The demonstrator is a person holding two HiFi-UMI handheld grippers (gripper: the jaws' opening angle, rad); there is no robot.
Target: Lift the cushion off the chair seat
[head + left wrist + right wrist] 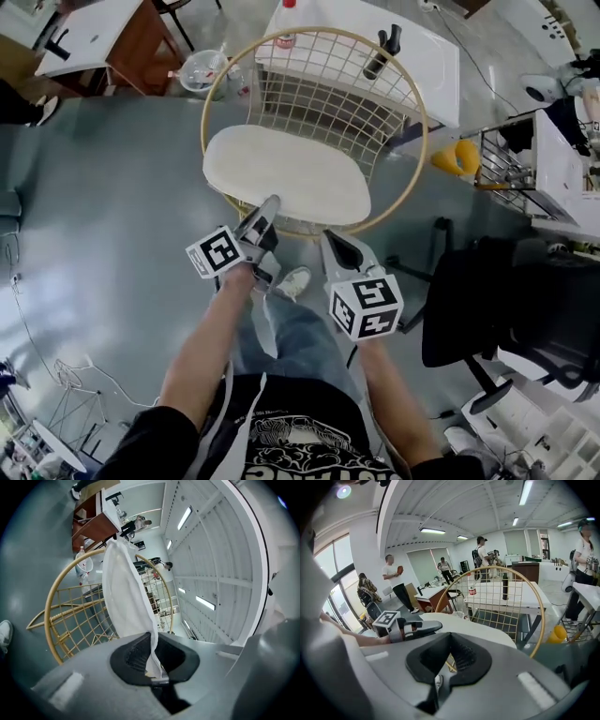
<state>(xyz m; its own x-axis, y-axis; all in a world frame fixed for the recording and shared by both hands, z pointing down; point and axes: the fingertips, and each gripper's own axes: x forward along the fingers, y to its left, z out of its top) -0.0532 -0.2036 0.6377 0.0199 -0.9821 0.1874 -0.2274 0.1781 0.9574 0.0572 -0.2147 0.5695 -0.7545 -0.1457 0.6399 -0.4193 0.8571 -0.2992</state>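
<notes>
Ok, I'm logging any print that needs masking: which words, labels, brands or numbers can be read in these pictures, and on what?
No text reads clearly.
T-shirt: white print, blurred and cut off by the picture's bottom edge; unreadable.
Bottle on the white table: red label, too small to read.
Marker cubes: black-and-white square patterns, no letters or numbers.

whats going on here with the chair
A person works two handheld grippers at a round wire chair. The left gripper is shut on the front edge of the cream cushion. The right gripper sits near that edge, jaws together with nothing between them. Most of the cushion appears to lie on the seat.
</notes>
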